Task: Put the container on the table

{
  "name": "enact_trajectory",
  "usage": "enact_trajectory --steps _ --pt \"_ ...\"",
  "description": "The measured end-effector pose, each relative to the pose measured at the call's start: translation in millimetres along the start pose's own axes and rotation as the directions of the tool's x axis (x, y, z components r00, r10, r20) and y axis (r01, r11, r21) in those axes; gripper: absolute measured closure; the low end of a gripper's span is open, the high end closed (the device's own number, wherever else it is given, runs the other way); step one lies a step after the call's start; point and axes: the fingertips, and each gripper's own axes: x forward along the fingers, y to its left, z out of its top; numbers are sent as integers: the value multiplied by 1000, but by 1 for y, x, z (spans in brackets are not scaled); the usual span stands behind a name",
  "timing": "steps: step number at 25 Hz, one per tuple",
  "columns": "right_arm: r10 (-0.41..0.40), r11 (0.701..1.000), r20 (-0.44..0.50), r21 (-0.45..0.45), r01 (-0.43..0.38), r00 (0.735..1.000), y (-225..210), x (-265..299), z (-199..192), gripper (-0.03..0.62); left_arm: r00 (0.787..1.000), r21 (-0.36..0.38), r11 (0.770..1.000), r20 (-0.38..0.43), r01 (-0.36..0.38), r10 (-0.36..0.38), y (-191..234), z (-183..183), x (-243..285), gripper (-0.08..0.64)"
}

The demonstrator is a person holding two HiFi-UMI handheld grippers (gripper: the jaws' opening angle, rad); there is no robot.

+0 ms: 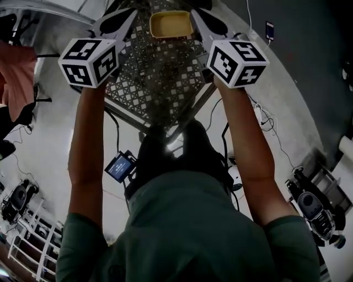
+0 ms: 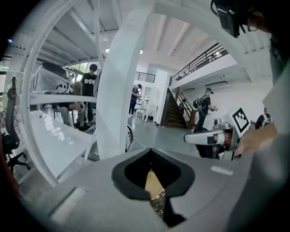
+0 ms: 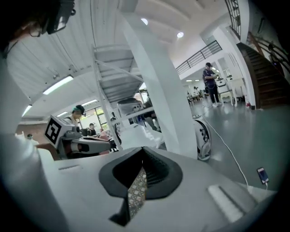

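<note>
Over the far part of the lattice-patterned tabletop [image 1: 160, 82], the yellow container [image 1: 171, 25] lies between the left tool [image 1: 131, 12] and right tool [image 1: 197, 15]. Both tools' jaws are narrowed to a slit; yellow shows through the left slit. Beside the tabletop: pale floor [image 1: 55, 137], cables [image 1: 265, 118], white pillar [image 2: 118, 90], staircase [image 3: 267, 59].

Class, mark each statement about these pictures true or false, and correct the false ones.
1. The container is yellow. True.
2. In the head view the container shows between the left tongs and the right tongs. True.
3. The table has a plain white top. False: its top bears a dark lattice pattern.
4. The shirt low in the head view is red. False: it is green.
</note>
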Motion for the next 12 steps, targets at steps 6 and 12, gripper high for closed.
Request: enact_trajectory --steps 6,12 --pt "144 981 125 -144 -126 982 93 -73 76 589 986 116 991 143 63 -80 -51 87 -90 557" --pt "239 953 218 -240 -185 946 175 -146 130 589 959 222 972 251 74 -130 -98 144 -180 558"
